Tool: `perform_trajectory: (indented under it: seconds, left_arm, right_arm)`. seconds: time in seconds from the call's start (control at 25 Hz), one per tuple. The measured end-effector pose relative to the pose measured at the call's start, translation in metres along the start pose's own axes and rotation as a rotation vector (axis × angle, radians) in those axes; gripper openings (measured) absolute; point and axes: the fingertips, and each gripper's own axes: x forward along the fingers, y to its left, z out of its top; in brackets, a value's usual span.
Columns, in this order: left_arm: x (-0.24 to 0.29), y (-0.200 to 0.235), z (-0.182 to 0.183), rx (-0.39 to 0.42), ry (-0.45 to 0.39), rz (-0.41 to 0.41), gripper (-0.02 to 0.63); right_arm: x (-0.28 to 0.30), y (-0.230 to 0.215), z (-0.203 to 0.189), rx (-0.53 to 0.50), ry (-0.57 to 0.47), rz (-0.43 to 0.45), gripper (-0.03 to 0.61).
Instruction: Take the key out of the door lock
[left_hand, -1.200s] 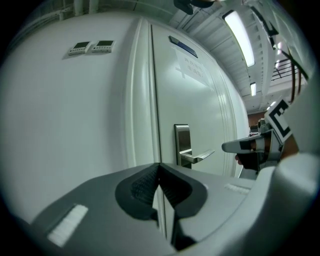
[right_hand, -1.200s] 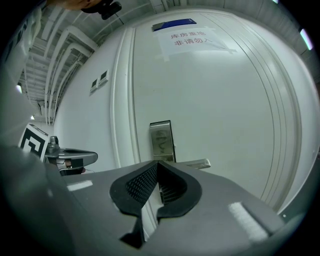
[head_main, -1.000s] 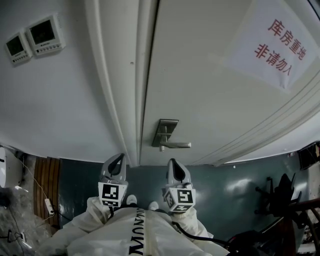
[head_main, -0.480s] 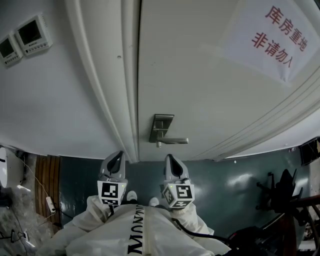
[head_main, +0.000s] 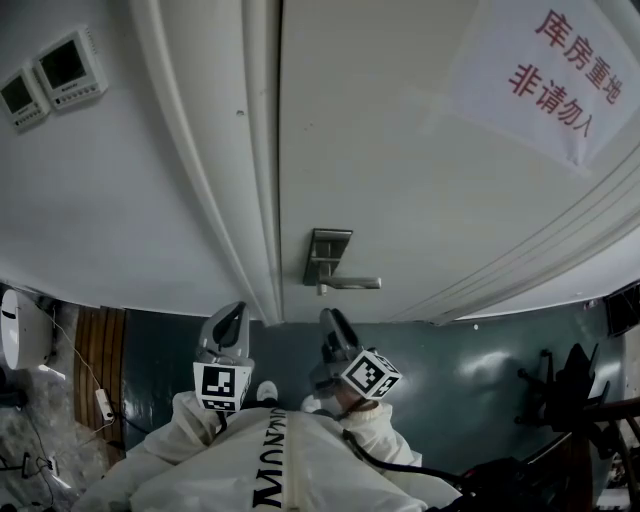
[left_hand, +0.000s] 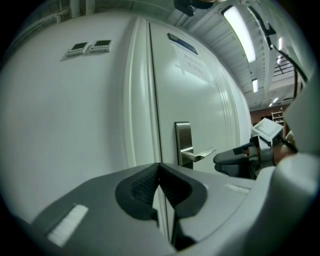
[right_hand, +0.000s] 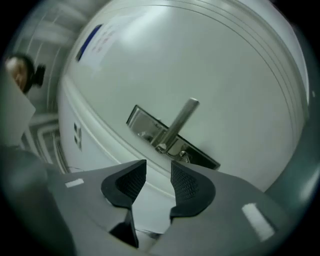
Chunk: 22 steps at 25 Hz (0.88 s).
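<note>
Head view: both grippers hung below the lock plate (head_main: 326, 255), short of the door (head_main: 420, 150). The right gripper (head_main: 335, 330) sat almost under the lever (head_main: 352, 284), and the left gripper (head_main: 228, 325) was off toward the frame.

Left gripper view: its jaws were pressed together on nothing, with the plate (left_hand: 182, 134) ahead and to the right.

Right gripper view: the jaws had just been opening and stood spread with nothing between them. The key (right_hand: 184, 155), a small nub at the lever's (right_hand: 179, 124) root, lay ahead, just up and right of the gap. It probably points out toward the jaws.
</note>
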Motion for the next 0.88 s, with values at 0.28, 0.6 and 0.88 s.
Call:
perform_trajectory:
  seconds: [0.28, 0.6, 0.88]
  left_arm:
    - [-0.008, 0.010, -0.002, 0.014, 0.015, 0.026, 0.000]
    - [-0.012, 0.015, -0.003, 0.023, 0.026, 0.038, 0.000]
    - [-0.014, 0.018, -0.005, 0.019, 0.032, 0.049, 0.000]
  right_arm:
    - [0.009, -0.034, -0.007, 0.491, -0.074, 0.130, 0.160]
    - [0.023, -0.053, -0.017, 0.672, -0.107, 0.177, 0.166]
    - [0.034, -0.064, -0.023, 0.709, -0.107, 0.171, 0.164]
